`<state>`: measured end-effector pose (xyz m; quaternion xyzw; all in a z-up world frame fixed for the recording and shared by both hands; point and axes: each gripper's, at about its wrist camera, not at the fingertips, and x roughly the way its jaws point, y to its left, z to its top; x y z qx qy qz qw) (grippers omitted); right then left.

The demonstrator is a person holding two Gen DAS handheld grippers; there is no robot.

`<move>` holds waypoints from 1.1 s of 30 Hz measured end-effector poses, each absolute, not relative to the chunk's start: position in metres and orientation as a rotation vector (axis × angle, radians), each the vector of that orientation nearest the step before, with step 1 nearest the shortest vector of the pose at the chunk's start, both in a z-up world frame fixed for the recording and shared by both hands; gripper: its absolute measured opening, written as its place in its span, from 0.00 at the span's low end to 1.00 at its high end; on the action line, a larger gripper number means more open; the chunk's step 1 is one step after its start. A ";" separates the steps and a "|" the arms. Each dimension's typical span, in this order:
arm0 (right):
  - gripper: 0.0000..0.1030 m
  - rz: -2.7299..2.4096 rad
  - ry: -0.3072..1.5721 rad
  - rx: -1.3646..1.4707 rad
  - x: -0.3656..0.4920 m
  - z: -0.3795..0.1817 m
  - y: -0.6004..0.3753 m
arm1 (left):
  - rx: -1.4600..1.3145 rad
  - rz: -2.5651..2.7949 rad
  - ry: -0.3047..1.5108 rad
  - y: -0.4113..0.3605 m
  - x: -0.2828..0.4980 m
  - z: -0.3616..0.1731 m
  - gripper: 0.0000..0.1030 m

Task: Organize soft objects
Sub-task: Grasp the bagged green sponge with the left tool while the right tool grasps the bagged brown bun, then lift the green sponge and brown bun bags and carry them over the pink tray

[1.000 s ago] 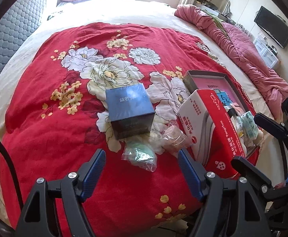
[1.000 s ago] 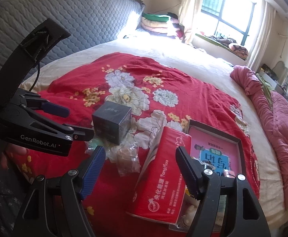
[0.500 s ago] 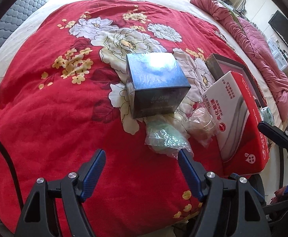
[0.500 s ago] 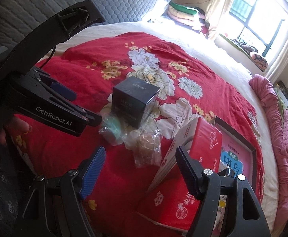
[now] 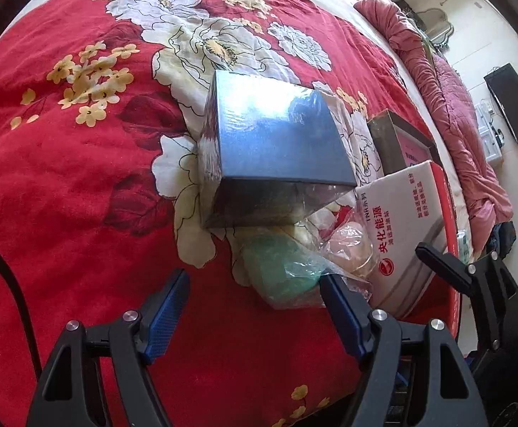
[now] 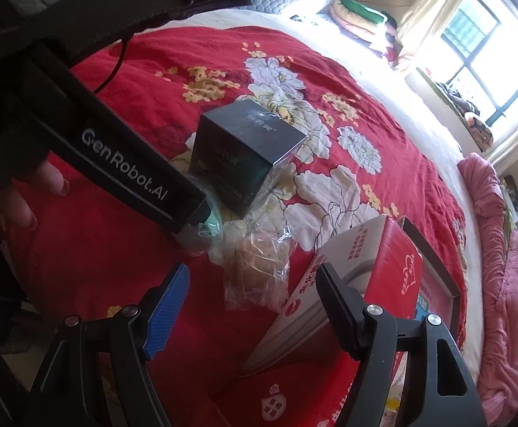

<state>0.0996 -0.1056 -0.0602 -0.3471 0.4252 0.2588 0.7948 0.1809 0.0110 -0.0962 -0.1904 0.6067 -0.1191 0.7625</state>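
The green soft item in a clear bag (image 5: 287, 274) lies on the red floral bedspread (image 5: 81, 185), directly against the near face of the dark blue box (image 5: 273, 138). Just beside it, touching its wrapper, lies a beige soft item in a clear bag (image 5: 351, 245). The left gripper (image 5: 255, 306) stands low over the green bag with its jaws spread wide and released; the right-hand blue pad touches the bag's edge, while the other pad is clear of it. In the right wrist view the left gripper's black body overlaps the green bag (image 6: 211, 227). The right gripper (image 6: 251, 299) hovers with its jaws wide apart, gripping nothing, the beige bag (image 6: 255, 270) lying between and beyond its fingertips. A red and white tissue pack (image 6: 362, 277) leans beside the bags, with a framed picture (image 6: 436, 284) behind it.
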 end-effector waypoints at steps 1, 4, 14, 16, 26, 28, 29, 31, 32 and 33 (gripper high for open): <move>0.73 0.557 0.920 -0.773 0.102 -0.064 -0.103 | -0.430 -0.269 1.319 0.011 0.183 -0.099 0.73; 0.73 0.557 0.926 -0.857 0.107 -0.072 -0.097 | -0.515 -0.295 1.337 0.014 0.190 -0.109 0.74; 0.55 0.572 1.036 -1.017 0.125 -0.099 -0.083 | -0.605 -0.322 1.349 0.019 0.200 -0.124 0.69; 0.54 0.572 1.044 -1.027 0.128 -0.102 -0.083 | -0.626 -0.330 1.347 0.019 0.201 -0.127 0.66; 0.43 0.582 1.037 -1.002 0.156 -0.102 -0.090 | -0.720 -0.399 1.352 0.029 0.208 -0.137 0.51; 0.43 0.570 1.009 -0.965 0.157 -0.095 -0.093 | -0.725 -0.410 1.351 0.027 0.207 -0.137 0.49; 0.43 0.567 0.996 -0.935 0.157 -0.090 -0.097 | -0.725 -0.410 1.353 0.026 0.206 -0.137 0.49; 0.43 0.556 0.972 -0.878 0.158 -0.079 -0.104 | -0.725 -0.405 1.347 0.026 0.204 -0.136 0.48; 0.43 0.551 0.964 -0.841 0.158 -0.074 -0.108 | -0.718 -0.403 1.345 0.025 0.201 -0.135 0.47; 0.43 0.551 0.961 -0.801 0.159 -0.069 -0.113 | -0.707 -0.401 1.342 0.023 0.200 -0.132 0.46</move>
